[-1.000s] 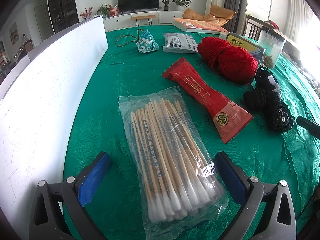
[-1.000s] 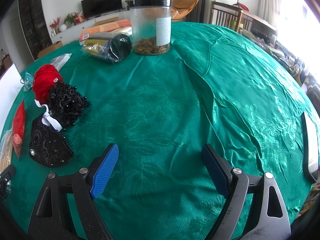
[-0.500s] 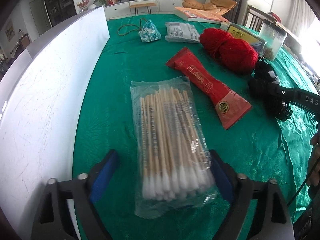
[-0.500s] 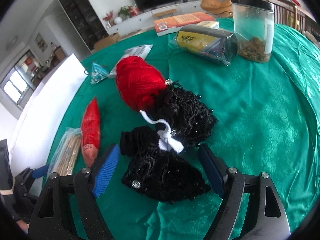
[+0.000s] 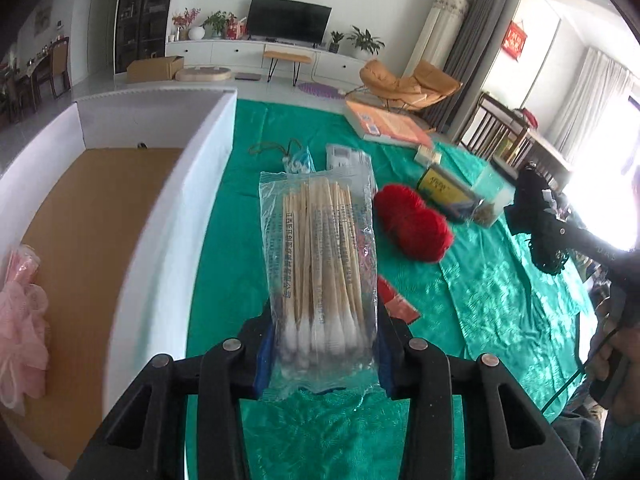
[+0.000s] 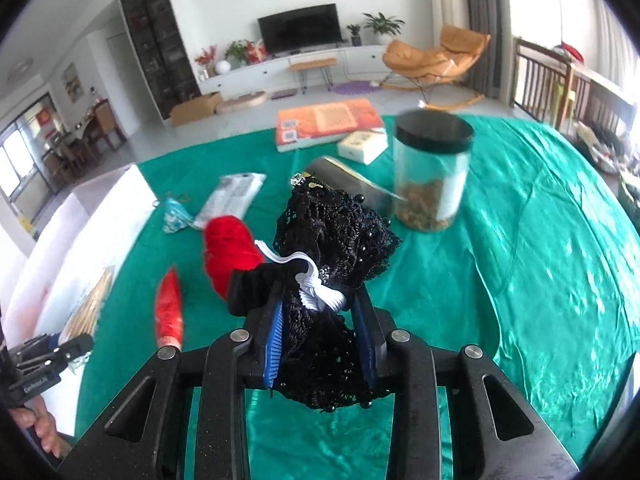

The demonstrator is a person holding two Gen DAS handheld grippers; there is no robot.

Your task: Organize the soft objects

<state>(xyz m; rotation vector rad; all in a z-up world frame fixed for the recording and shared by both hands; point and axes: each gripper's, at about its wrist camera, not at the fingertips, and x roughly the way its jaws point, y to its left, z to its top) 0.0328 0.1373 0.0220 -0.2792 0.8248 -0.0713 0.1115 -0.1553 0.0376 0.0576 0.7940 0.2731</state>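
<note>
My left hand-held gripper (image 5: 323, 354), jaws just closed, pinches the bag of cotton swabs (image 5: 318, 264) off the green surface (image 5: 500, 292); my right hand-held gripper (image 6: 320, 344) clamps the black lace bundle (image 6: 332, 240). Beyond lies red yarn (image 5: 414, 226).

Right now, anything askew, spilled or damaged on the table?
Nothing spilled or broken. One oddity: the dark cylindrical package lies on its side against the lidded jar, which stands upright. The green tablecloth is wrinkled.

Box: the open white cardboard box (image 5: 176, 216) stands left of the green tablecloth (image 5: 500, 304).
Yarn: the red yarn ball (image 5: 412, 226) lies before the orange book (image 5: 386, 124).
Jar: the clear plastic jar with black lid (image 6: 432, 176) stands right of the yarn.
</note>
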